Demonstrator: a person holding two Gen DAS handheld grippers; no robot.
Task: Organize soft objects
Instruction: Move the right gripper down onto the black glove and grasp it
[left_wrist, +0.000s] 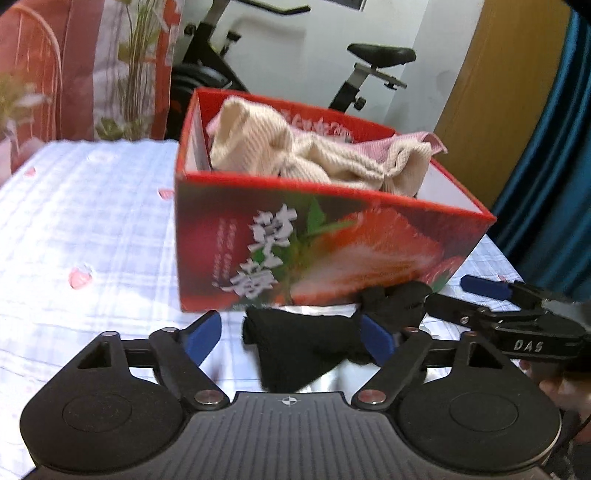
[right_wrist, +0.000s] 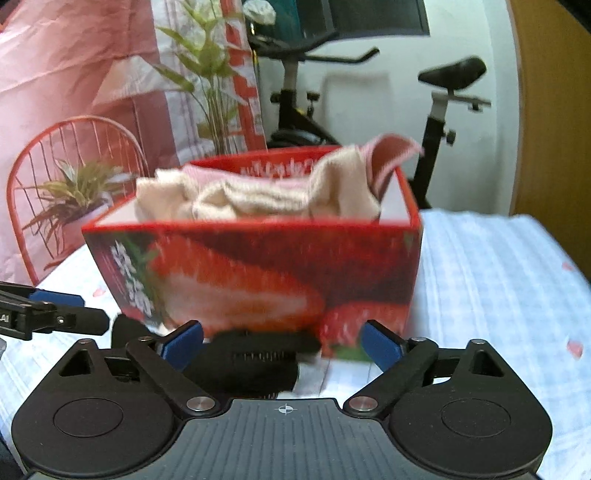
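Note:
A red strawberry-print box (left_wrist: 314, 251) stands on the bed, holding a beige knit cloth (left_wrist: 295, 155) and a pink cloth (left_wrist: 417, 142). A black sock (left_wrist: 306, 347) lies on the sheet in front of the box. My left gripper (left_wrist: 291, 332) is open, its blue pads either side of the sock. My right gripper (right_wrist: 282, 341) is open too, just before the box (right_wrist: 258, 273), with the black sock (right_wrist: 258, 362) lying between its fingers. The beige cloth (right_wrist: 258, 195) and pink cloth (right_wrist: 391, 155) show above the rim. Each gripper shows at the edge of the other's view.
The bed has a white-blue checked sheet (left_wrist: 92, 229). Behind it stand an exercise bike (right_wrist: 436, 110), a red wire chair with a potted plant (right_wrist: 74, 192), a pink curtain (right_wrist: 66, 62) and a blue curtain (left_wrist: 554, 147).

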